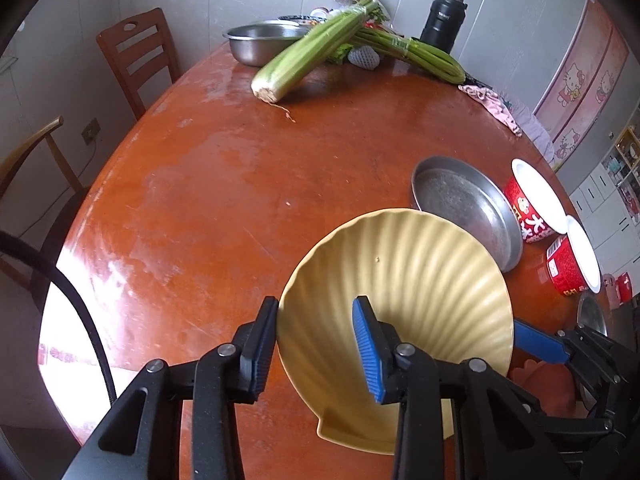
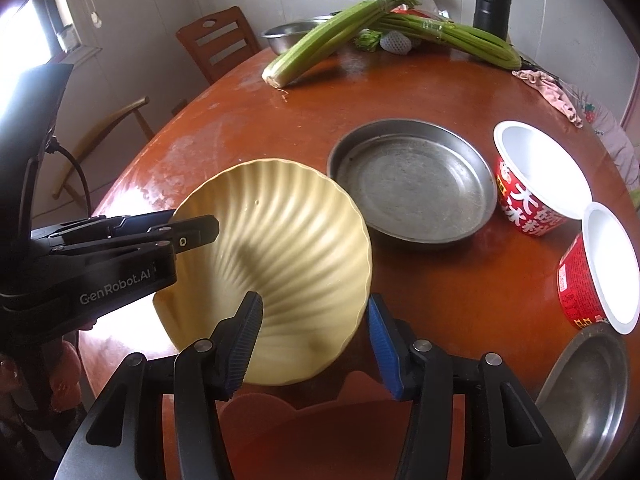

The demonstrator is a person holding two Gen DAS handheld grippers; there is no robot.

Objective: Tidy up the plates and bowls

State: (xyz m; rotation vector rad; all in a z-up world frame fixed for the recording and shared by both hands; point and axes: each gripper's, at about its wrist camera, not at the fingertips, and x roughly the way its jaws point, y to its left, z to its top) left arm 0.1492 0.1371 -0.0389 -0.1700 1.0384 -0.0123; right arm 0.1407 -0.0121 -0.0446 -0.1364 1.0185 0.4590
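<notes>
A yellow shell-shaped ribbed plate (image 1: 400,280) (image 2: 280,240) is held tilted above the brown table (image 1: 200,200), one gripper on each side. My left gripper (image 1: 316,304) is shut on its left rim, one pad outside and the blue pad inside the dish. It appears as a black arm at the left of the right wrist view, left gripper (image 2: 192,228). My right gripper (image 2: 315,298) is shut on the plate's right rim; its blue finger (image 1: 540,344) shows in the left wrist view. A steel pan (image 2: 412,184) and two red paper bowls (image 2: 536,172) (image 2: 600,272) stand to the right.
An orange plate (image 2: 320,432) lies under the yellow one near the table's front edge, and a steel dish (image 2: 584,392) is at the bottom right. Celery bunches (image 1: 312,52), a steel bowl (image 1: 260,40), a black flask (image 1: 444,20) and a pink cloth (image 1: 492,104) are at the back. Chairs (image 1: 136,56) stand left.
</notes>
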